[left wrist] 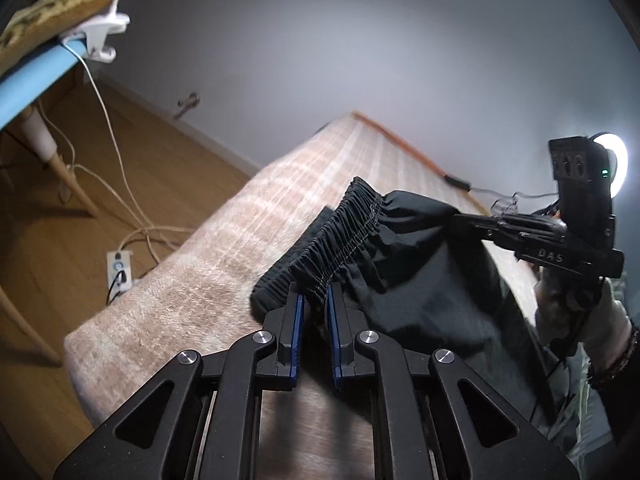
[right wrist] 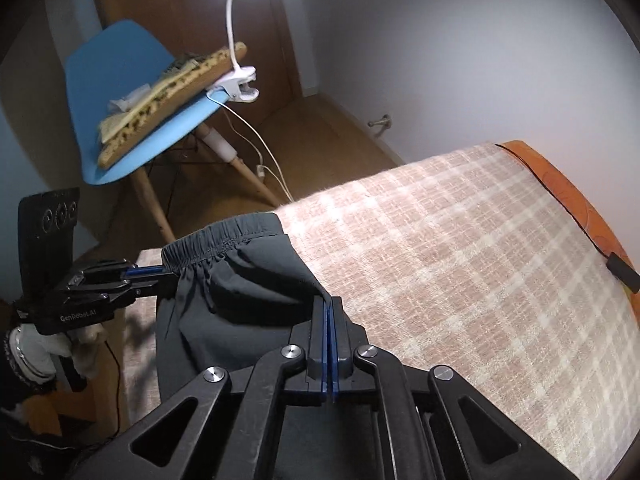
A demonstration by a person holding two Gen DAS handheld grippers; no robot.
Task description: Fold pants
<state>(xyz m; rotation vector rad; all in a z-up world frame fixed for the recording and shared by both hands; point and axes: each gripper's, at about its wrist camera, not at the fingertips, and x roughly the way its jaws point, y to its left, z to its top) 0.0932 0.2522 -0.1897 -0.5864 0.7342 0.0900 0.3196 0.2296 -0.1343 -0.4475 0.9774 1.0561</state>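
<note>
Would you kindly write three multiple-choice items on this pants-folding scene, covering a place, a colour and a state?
1. Where does the left gripper hold the pants?
A. a leg hem
B. the elastic waistband
C. a pocket

2. What colour is the chair?
A. blue
B. red
C. green

3. How is the right gripper?
A. wide open
B. shut on nothing
C. shut on the pants

Key: 1 B, its pads pinch the gathered waistband; 2 A, the seat shell is light blue; 3 C, dark cloth runs into its closed pads.
</note>
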